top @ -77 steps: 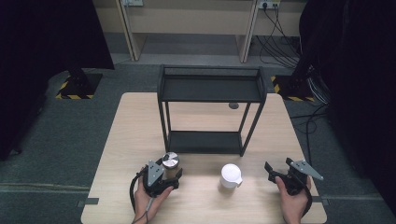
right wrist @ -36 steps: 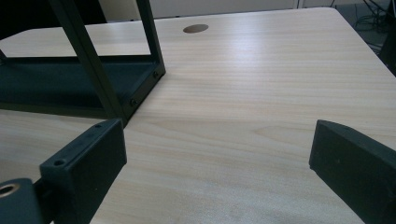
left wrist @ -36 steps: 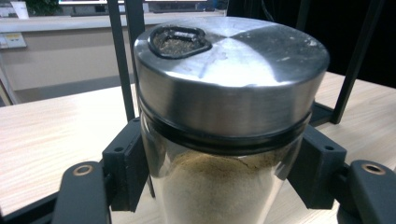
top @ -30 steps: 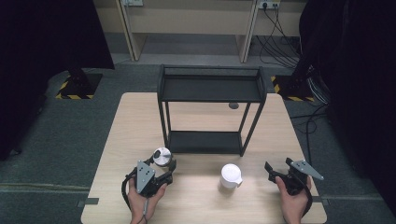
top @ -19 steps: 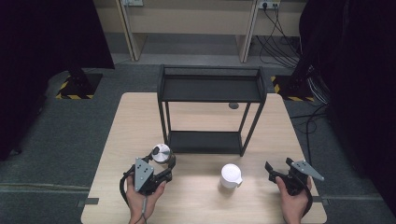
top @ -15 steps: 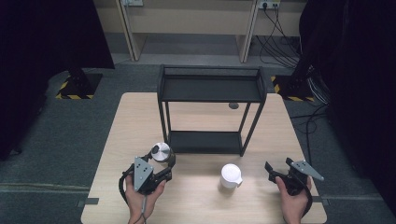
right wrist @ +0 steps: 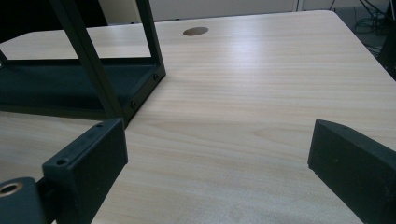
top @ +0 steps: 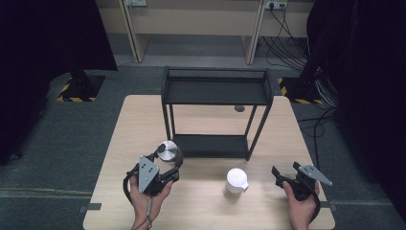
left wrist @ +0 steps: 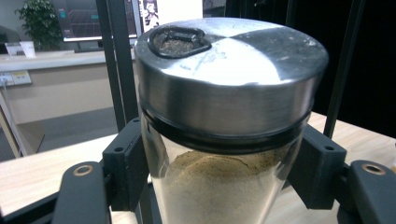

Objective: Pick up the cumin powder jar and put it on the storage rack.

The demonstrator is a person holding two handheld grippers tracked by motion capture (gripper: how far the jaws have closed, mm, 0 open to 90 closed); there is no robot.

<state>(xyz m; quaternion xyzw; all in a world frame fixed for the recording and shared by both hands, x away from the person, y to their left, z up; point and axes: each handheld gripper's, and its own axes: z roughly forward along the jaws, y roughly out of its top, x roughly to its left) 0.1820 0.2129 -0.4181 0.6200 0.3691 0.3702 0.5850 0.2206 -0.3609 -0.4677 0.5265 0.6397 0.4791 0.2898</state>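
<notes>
With the left gripper (top: 167, 165) clamped on the spice jar (left wrist: 224, 121), keep it upright and clear the shelf rack (top: 215, 91) ahead; the right gripper (right wrist: 219, 163) gapes empty.

We find no legible text, label, brand or number in any view; the writing on the dark wall screen (left wrist: 98, 18) behind is too blurred to read.
</notes>
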